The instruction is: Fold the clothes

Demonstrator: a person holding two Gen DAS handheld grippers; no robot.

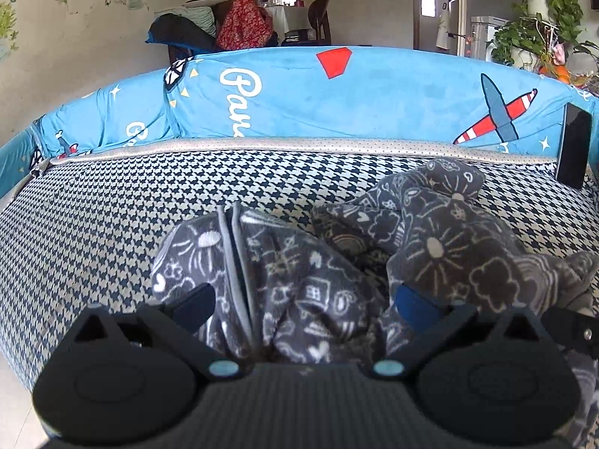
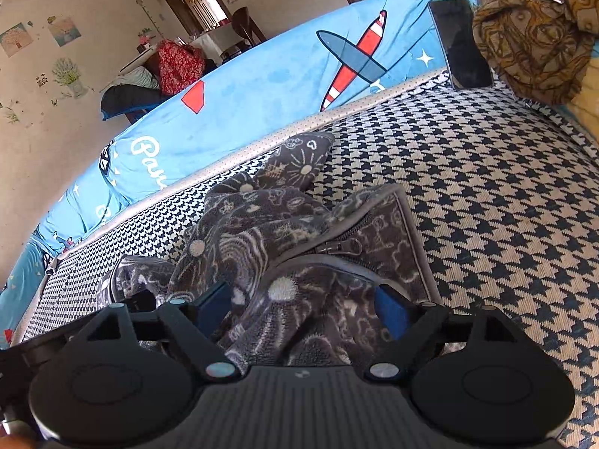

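On the houndstooth sofa seat (image 1: 112, 224), both the left gripper (image 1: 303, 303) and right gripper (image 2: 303, 305), jaws apart, straddle the crumpled grey garment (image 1: 299, 262); the phone (image 1: 572, 146) at two o'clock may topple if the fabric drags.

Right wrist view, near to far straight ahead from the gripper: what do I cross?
right gripper → crumpled grey patterned garment with its zipper → houndstooth cushion → blue airplane-print cover → back wall.
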